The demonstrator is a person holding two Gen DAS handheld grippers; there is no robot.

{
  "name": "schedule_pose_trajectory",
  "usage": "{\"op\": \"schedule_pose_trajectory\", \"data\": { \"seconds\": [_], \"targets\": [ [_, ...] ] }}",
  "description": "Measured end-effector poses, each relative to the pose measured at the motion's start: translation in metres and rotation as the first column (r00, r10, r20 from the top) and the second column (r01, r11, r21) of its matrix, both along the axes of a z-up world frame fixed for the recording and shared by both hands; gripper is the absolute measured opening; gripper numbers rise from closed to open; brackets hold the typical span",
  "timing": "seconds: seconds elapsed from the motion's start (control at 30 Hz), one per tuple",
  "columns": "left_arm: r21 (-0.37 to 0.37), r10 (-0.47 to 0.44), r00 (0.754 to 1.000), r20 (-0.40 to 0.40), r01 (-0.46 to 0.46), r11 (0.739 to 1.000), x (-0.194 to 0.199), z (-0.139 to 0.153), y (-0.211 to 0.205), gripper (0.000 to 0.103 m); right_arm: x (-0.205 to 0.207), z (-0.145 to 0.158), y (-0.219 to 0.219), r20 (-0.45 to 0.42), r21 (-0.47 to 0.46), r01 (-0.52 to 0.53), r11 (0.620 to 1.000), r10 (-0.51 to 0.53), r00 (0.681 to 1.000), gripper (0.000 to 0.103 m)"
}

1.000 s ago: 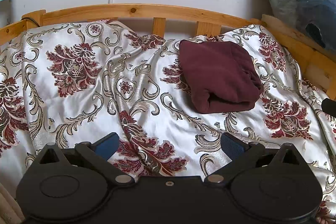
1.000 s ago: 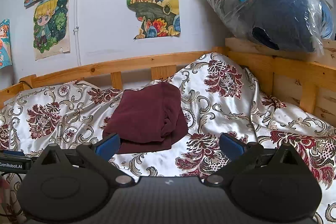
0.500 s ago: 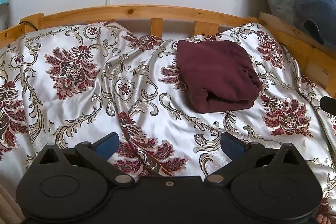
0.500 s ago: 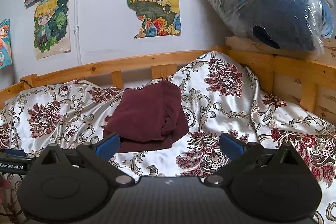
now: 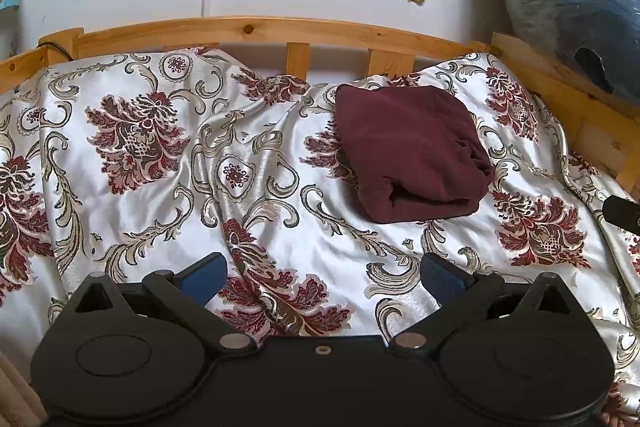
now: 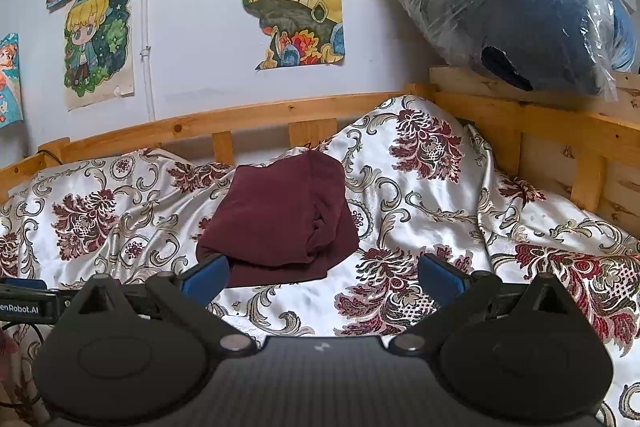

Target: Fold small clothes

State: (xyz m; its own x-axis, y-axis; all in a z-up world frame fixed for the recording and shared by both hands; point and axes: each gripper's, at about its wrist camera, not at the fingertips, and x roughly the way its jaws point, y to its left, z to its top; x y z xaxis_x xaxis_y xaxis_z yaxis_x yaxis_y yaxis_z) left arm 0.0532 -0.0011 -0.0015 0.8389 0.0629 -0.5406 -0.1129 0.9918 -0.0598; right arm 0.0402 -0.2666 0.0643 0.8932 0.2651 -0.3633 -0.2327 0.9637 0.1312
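Satin floral bedspread [image 5: 256, 211] lay under both tools. Left tool [image 5: 322, 277] and right tool [image 6: 322, 277] were spread apart, empty; ahead sat the folded maroon garment [image 5: 408, 147]. Slippery satin could let its folds slump open.

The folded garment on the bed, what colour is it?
The folded garment is plain dark maroon, without pattern; the left wrist view shows it best.
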Motion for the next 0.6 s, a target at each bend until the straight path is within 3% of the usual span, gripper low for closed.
{"op": "schedule_pose_trajectory", "data": {
  "seconds": [0.6],
  "targets": [
    [0.016,-0.005,1.000,0.022,0.005,1.000,-0.0022,0.0020,-0.0016,0.102,0.0016,0.0002,-0.0001,-0.004,-0.002,-0.007,1.000,0.007,1.000,0.103]
  ]
}}
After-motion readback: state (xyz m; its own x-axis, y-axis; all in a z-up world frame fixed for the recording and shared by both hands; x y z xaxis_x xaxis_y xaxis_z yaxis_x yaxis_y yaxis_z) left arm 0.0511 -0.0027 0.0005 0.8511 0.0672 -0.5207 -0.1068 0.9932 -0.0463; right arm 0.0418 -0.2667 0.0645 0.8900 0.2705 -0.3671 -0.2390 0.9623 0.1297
